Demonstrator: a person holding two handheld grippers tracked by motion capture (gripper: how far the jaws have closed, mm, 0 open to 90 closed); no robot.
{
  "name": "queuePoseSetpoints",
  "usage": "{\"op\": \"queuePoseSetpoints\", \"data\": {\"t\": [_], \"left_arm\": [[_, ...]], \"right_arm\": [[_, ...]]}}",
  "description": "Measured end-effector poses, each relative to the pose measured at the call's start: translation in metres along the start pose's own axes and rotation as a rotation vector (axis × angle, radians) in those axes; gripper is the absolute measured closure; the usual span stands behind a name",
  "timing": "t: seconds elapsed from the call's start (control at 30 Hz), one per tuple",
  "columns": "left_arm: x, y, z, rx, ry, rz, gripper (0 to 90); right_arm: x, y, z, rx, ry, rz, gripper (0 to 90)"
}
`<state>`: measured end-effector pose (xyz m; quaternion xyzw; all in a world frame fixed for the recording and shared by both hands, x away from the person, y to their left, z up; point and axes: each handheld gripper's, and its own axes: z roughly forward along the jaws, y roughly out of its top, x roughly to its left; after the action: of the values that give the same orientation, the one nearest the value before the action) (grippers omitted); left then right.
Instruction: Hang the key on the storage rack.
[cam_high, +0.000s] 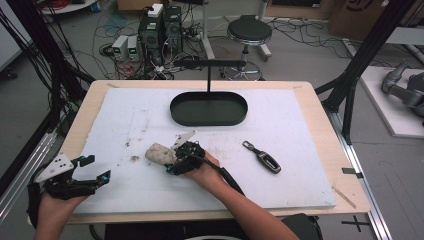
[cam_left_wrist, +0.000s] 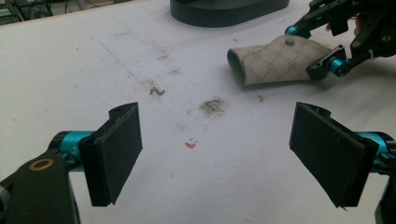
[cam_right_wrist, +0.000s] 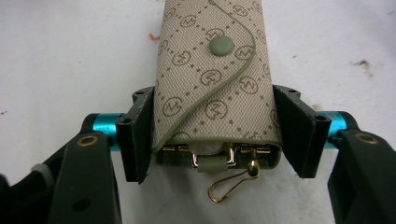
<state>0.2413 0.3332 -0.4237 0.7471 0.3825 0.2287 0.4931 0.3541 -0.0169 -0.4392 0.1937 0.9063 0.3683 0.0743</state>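
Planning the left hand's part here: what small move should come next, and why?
Probably bring the open left gripper forward to the free end of the key pouch. The right gripper is clamped on its hook end, the flap is snapped shut, and the car key lies apart.

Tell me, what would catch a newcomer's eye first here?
Probably the beige patterned key pouch at mid-table, clamped between the right gripper's pads, gold hooks showing at its open end. Behind it stands a black oval tray; a car key lies to the right.
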Motion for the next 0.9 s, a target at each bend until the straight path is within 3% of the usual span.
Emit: {"op": "queuePoseSetpoints", "data": {"t": [0.17,0.4,0.53,0.57,0.67,0.9], "left_arm": [[0.000,0.001,0.003,0.003,-0.005,0.003,17.0],[0.000,0.004,0.010,0.006,-0.019,0.008,17.0],[0.000,0.006,0.015,0.007,-0.029,0.009,17.0],[0.000,0.007,0.017,0.010,-0.033,0.015,17.0],[0.000,0.010,0.021,0.011,-0.043,0.024,17.0],[0.000,0.016,0.030,0.009,-0.055,0.021,17.0]], "right_arm": [[-0.010,0.001,-0.013,-0.029,-0.007,-0.003,36.2],[-0.041,0.003,-0.050,-0.083,-0.057,0.044,36.3],[-0.053,0.006,-0.062,-0.074,-0.096,0.037,36.3],[-0.063,0.007,-0.070,-0.080,-0.101,0.050,36.4],[-0.071,0.010,-0.076,-0.075,-0.124,0.041,36.4],[-0.095,0.018,-0.087,-0.086,-0.129,0.034,36.3]]}}
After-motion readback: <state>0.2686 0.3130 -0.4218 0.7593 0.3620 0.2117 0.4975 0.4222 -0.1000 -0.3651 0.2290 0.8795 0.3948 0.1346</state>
